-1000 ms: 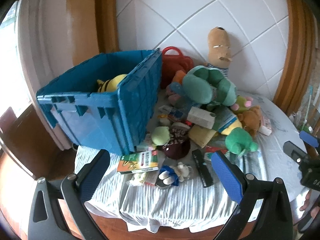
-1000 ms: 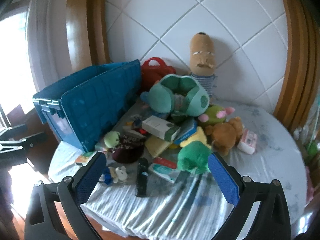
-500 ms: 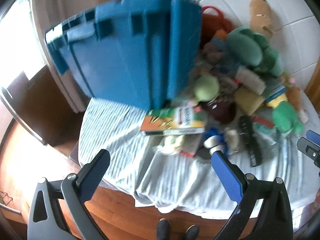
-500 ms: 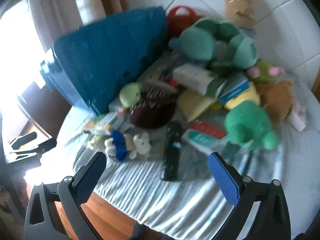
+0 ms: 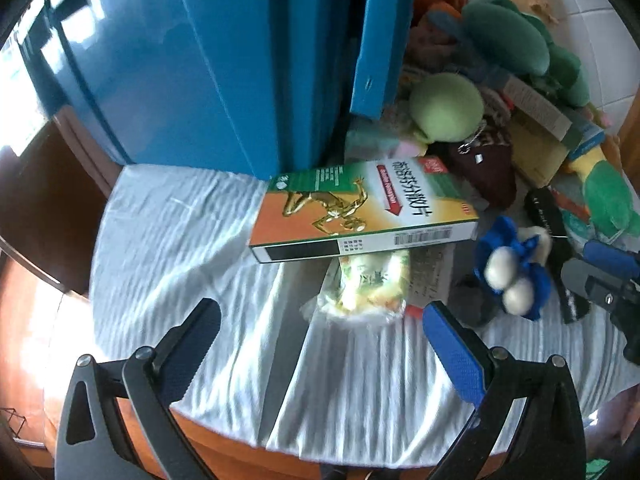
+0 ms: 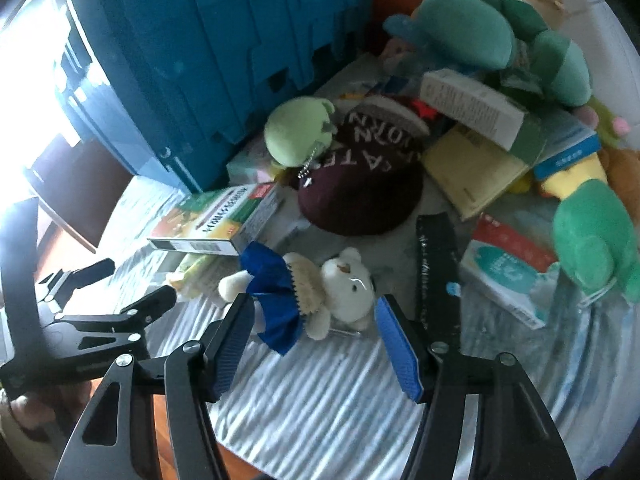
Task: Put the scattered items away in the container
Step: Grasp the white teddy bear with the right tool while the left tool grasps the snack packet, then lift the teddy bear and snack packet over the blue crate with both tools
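Cloth-covered table (image 6: 320,400), blue crate (image 6: 200,60), seemingly jumbled toys (image 6: 320,296)

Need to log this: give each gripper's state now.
Left gripper: open, holding nothing.
Right gripper: open, jaws just closing around the small bear, not yet gripping.

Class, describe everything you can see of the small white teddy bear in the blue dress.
The small teddy bear is a soft plush with cream-white fur, round ears, dark eyes and a brownish nose, and wears a bright blue fabric dress. It lies on its side on the striped white tablecloth, head toward the black box, feet toward the medicine carton. The right gripper has just been closing; its pads flank the bear without clearly pressing on it.
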A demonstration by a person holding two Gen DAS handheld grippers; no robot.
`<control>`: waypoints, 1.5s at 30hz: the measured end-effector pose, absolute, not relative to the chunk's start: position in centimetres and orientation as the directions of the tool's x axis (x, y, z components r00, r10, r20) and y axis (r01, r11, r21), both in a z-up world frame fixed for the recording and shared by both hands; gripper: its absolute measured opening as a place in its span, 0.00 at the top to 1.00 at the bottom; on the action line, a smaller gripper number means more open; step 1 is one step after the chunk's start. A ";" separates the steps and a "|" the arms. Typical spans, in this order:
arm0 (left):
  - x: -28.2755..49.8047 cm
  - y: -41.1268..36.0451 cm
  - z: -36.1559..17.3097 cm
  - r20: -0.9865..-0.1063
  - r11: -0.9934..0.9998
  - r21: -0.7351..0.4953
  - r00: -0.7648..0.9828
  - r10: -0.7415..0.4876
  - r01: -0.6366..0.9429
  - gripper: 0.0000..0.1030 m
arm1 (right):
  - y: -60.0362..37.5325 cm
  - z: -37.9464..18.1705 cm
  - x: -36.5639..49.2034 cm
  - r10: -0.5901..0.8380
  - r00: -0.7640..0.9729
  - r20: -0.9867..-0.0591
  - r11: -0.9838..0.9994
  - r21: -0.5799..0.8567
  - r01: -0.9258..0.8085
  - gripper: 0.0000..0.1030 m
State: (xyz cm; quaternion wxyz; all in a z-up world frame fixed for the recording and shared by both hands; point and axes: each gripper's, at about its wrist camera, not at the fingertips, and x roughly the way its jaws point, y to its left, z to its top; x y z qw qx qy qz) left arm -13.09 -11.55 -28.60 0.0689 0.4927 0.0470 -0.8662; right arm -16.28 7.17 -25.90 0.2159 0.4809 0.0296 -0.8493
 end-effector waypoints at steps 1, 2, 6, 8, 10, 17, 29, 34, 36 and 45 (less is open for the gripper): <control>-13.5 -11.6 -29.1 -0.863 -0.987 -0.018 -0.500 -0.066 0.163 0.00 | 7.0 -26.4 -16.6 -0.329 -0.442 -0.834 -0.909 0.153 0.387 0.38; -13.7 -11.6 -29.5 -0.865 -0.987 -0.017 -0.497 -0.065 0.159 0.00 | 7.0 -26.7 -16.9 -0.324 -0.440 -0.837 -0.912 0.153 0.380 0.37; -13.9 -11.6 -29.9 -0.865 -0.990 -0.040 -0.501 -0.034 0.137 0.01 | 7.1 -28.1 -18.3 -0.331 -0.427 -0.841 -0.919 0.185 0.349 0.35; -13.9 -11.6 -30.0 -0.863 -0.991 -0.055 -0.505 -0.016 0.124 0.01 | 6.9 -28.6 -18.8 -0.336 -0.422 -0.842 -0.919 0.194 0.344 0.32; -13.8 -11.6 -30.0 -0.861 -0.991 -0.069 -0.509 0.003 0.112 0.01 | 6.5 -29.3 -19.1 -0.343 -0.413 -0.844 -0.915 0.200 0.351 0.27; -13.7 -11.6 -30.1 -0.851 -0.990 -0.120 -0.521 0.066 0.070 0.49 | 5.7 -30.6 -19.2 -0.396 -0.373 -0.839 -0.890 0.250 0.382 0.54; -12.0 -12.3 -29.5 -0.866 -0.992 -0.087 -0.498 0.031 0.089 0.67 | 8.0 -29.4 -18.8 -0.399 -0.398 -0.826 -0.893 0.250 0.375 0.66; -11.7 -11.5 -29.4 -0.866 -0.993 -0.093 -0.498 0.045 0.072 0.69 | 8.8 -29.3 -18.6 -0.431 -0.403 -0.807 -0.882 0.283 0.377 0.66; -11.1 -11.3 -28.4 -0.858 -0.993 -0.102 -0.511 0.054 0.066 0.69 | 8.9 -28.7 -18.3 -0.435 -0.410 -0.802 -0.880 0.283 0.381 0.66; -9.2 -9.3 -22.4 -0.798 -0.991 -0.133 -0.596 0.093 0.023 0.70 | 10.5 -23.9 -16.6 -0.440 -0.471 -0.764 -0.879 0.259 0.401 0.66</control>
